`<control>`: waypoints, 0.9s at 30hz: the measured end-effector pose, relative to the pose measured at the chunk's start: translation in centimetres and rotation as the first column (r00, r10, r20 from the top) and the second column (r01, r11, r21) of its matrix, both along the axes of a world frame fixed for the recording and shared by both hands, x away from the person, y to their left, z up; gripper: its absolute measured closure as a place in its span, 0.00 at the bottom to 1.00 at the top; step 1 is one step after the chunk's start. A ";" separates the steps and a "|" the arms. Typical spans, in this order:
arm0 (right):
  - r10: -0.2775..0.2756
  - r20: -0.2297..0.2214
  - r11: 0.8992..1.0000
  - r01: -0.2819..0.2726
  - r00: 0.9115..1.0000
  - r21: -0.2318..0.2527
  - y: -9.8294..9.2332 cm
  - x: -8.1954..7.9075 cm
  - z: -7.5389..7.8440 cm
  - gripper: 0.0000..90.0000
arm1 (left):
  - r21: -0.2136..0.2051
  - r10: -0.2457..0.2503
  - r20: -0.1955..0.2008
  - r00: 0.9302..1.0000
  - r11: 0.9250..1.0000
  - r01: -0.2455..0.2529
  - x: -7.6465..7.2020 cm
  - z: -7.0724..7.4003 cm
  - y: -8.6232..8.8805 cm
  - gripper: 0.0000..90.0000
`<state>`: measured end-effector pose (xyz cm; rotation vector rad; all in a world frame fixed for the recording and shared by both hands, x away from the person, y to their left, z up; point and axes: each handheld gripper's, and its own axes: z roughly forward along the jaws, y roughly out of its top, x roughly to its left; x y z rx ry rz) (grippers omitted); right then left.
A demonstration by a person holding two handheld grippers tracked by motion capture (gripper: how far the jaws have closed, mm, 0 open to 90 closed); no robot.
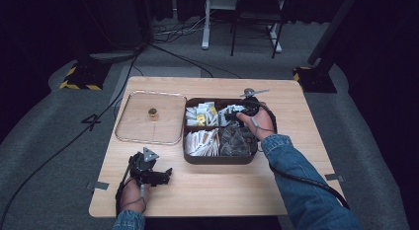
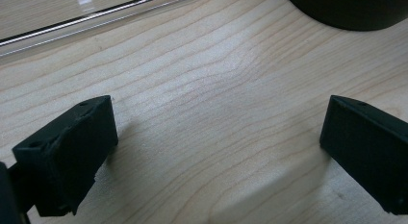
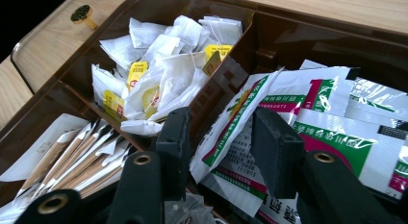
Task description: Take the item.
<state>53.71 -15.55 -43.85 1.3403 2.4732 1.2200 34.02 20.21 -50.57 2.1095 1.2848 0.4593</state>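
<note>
While the left gripper [image 1: 163, 175] rested low over the bare wooden table [image 1: 222, 190] with its jaws wide apart and empty, the right gripper [image 3: 219, 137] reached into the brown divided box [image 1: 217, 158], its jaws set around a green-and-white sachet [image 3: 240, 118], not visibly clamped.

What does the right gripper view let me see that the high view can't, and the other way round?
Right gripper view alone: print on the packets, yellow tags on the white tea bags, and a green-and-white sachet standing between the right tool's black jaws.

High view alone: the whole table, the left tool resting near its front edge, both denim sleeves, and the floor with cables.

Both: the brown divided box, its packets, and the clear lid with its brass knob beside it.
</note>
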 end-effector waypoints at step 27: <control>-0.076 -0.044 0.996 0.074 0.996 -0.052 1.2 0.5 -0.3 0.97 | -0.002 0.001 -0.001 1.000 1.000 -0.001 0.0 0.0 0.0 0.00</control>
